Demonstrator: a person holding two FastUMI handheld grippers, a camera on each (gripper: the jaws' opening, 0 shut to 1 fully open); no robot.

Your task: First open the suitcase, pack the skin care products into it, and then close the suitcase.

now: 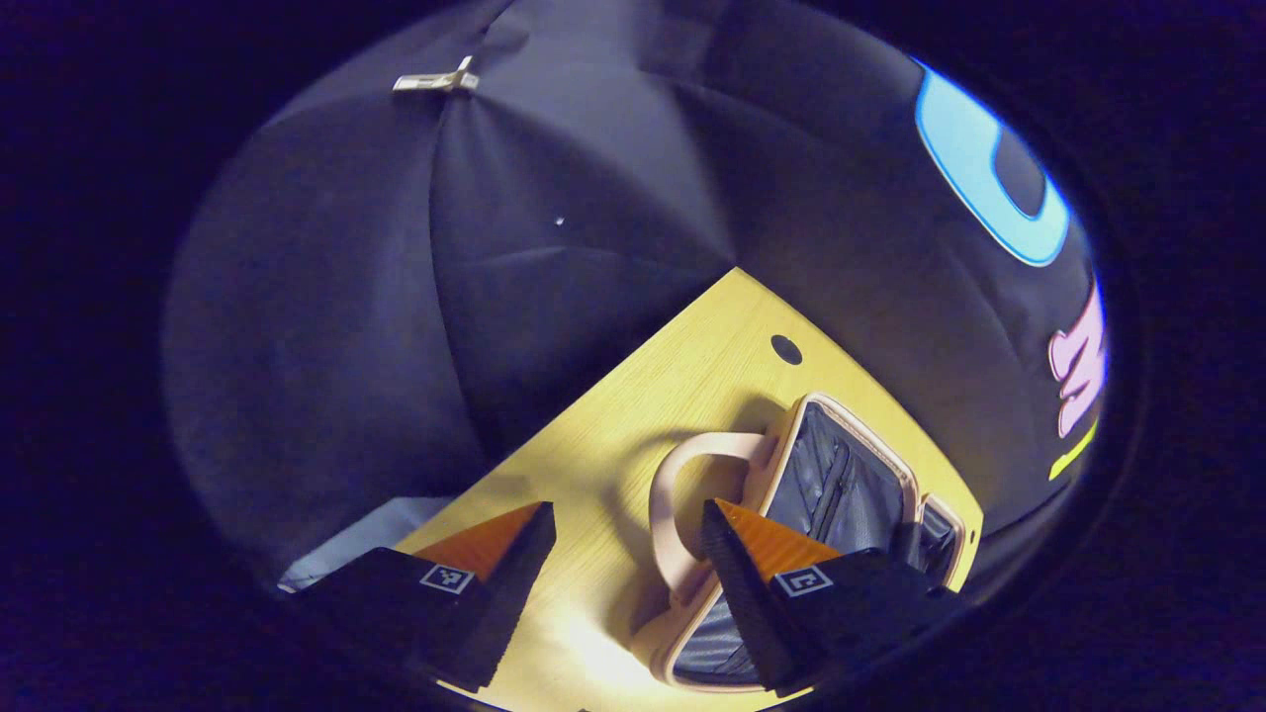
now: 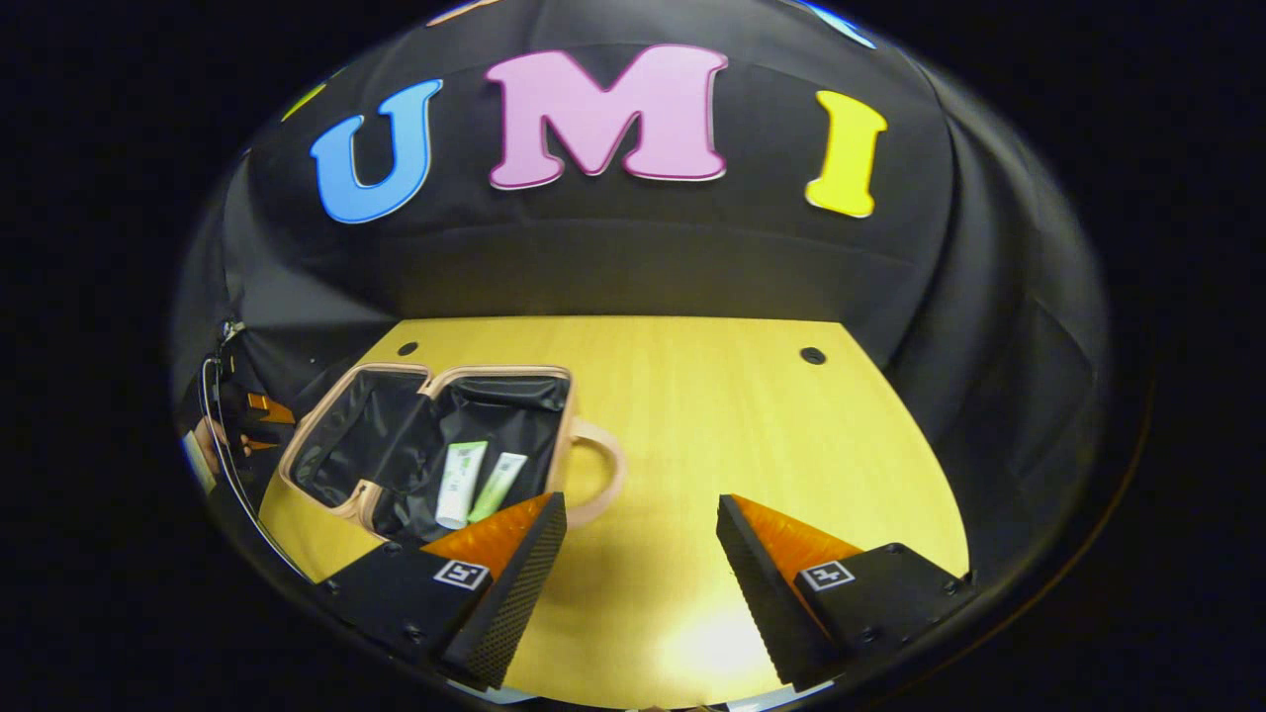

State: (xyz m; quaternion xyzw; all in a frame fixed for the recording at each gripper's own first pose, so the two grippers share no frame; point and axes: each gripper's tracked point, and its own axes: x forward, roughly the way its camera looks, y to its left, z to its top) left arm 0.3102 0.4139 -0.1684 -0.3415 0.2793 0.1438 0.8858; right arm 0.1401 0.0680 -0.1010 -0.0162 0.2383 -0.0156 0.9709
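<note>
Suitcase point(image 2: 435, 435): lies open on the left part of the surface point(image 2: 712, 415), both dark-lined halves spread flat, pink rim and handle point(image 2: 601, 473) toward the middle
Contents: two skin care tubes point(image 2: 463, 483) side by side in the right half; left half holds nothing I can make out
Left hand-held gripper point(image 1: 628, 539): fingers wide apart, gripping nothing, poised over the suitcase handle
Right hand-held gripper point(image 2: 641, 529): fingers wide apart, holding nothing, above bare wood
Open room: surface right of the suitcase is free to its far and right edges
</note>
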